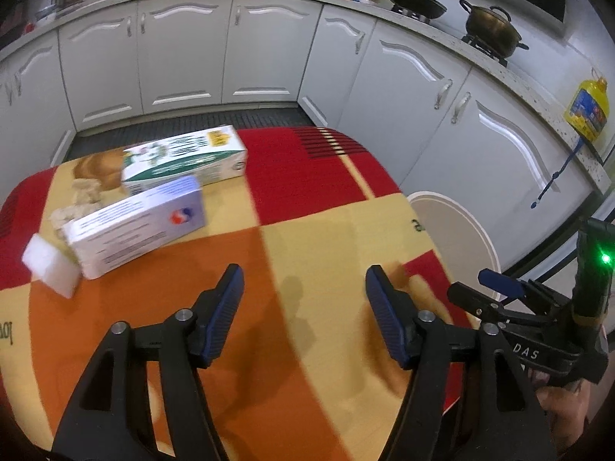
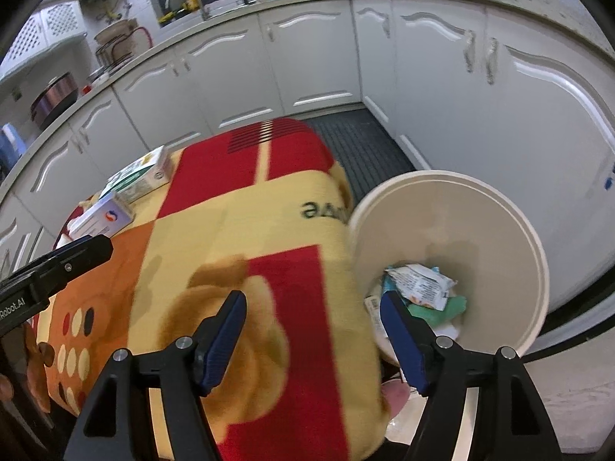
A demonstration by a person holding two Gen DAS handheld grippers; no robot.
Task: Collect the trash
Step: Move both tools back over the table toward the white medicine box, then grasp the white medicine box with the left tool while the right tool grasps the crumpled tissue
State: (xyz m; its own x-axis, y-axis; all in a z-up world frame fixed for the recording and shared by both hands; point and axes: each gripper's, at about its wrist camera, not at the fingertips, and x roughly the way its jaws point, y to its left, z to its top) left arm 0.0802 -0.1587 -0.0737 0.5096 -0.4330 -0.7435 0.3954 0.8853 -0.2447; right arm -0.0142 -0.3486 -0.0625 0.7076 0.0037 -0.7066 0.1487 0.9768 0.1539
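1. The trash left to collect lies ahead and to the left of the left hand-held gripper (image 1: 303,315): a purple box (image 1: 134,226) nearest, a green box (image 1: 184,159) just behind it and apparently touching, a white block (image 1: 50,265) at the purple box's near-left end, and some crumpled paper (image 1: 77,199) beyond that.
2. Both boxes look like thin empty cardboard cartons: light, fairly stiff along the edges, easy to crush on the broad faces. I would take the purple box across its narrow width, near the middle, so it does not swing.
3. The white block looks soft and light, perhaps foam; it should pinch easily anywhere. The paper is soft and will need a deep, full squeeze.
4. All of it rests on the desk (image 1: 307,230), under a red, orange and yellow cloth that may drag or bunch if the fingers scrape it.
5. The left hand-held gripper points downward over bare cloth, jaws apart with nothing between them, well short of the boxes.
6. The right hand-held gripper (image 2: 311,330) also tilts down, jaws apart and empty, its right finger over the bin (image 2: 530,253).
7. The bin stands just off the desk's right edge and already holds wrappers (image 2: 419,284).
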